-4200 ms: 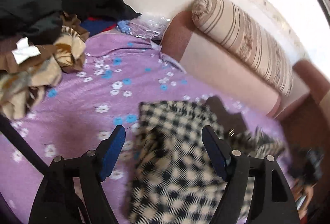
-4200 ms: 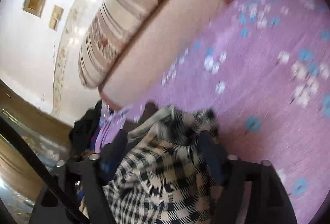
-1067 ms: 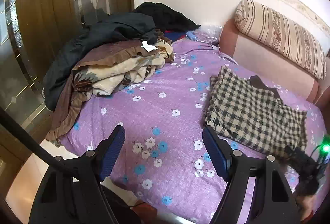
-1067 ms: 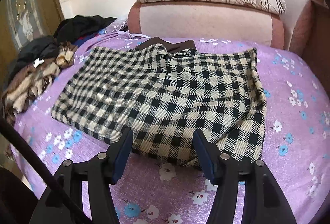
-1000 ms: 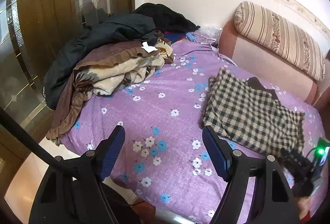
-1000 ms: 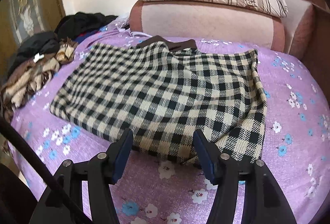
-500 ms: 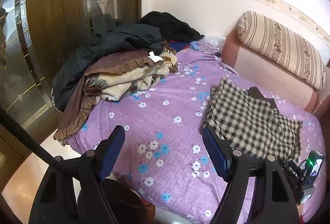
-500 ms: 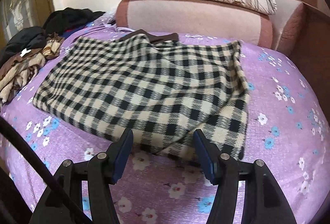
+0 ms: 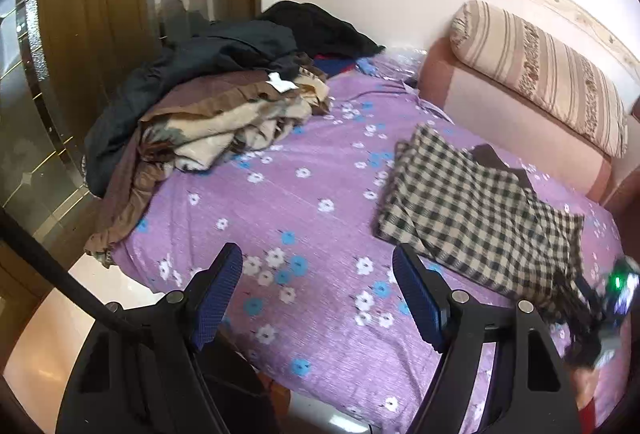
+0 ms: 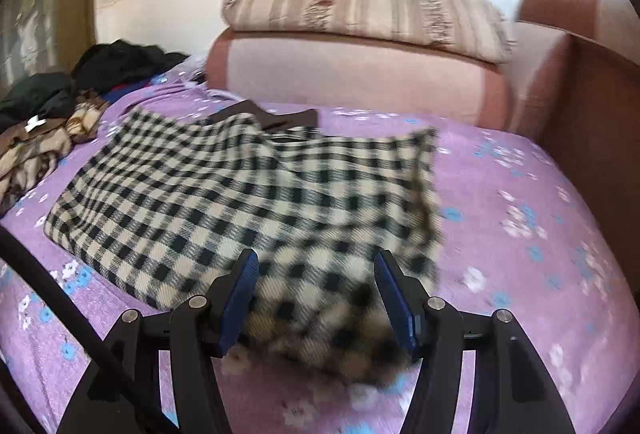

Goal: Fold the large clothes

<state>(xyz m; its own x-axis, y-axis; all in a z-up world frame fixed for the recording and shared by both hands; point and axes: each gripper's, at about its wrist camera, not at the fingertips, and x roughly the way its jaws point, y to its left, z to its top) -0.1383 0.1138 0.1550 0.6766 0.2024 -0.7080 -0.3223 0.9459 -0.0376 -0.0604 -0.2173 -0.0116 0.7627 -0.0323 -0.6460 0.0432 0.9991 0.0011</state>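
Note:
A black-and-cream checked garment (image 9: 480,210) lies folded flat on the purple flowered bed sheet (image 9: 280,194), a dark brown part showing at its far edge (image 10: 280,118). My left gripper (image 9: 316,274) is open over the bare sheet near the bed's front edge, left of the garment and apart from it. My right gripper (image 10: 316,274) is open too, low over the checked garment (image 10: 240,194), whose blurred near edge lies between the fingers. No pad presses on the cloth. The right gripper (image 9: 612,298) also shows blurred at the garment's right corner in the left wrist view.
A heap of dark, brown and cream clothes (image 9: 220,114) fills the bed's far left corner. A pink headboard with a striped bolster (image 9: 540,74) runs along the back. A wooden door (image 9: 100,14) and pale floor (image 9: 40,334) lie left. A brown side panel (image 10: 592,94) stands right.
My right gripper has moved forward onto the garment's near edge, so the cloth now lies between its fingers. The left gripper has shifted slightly and still hangs over bare sheet.

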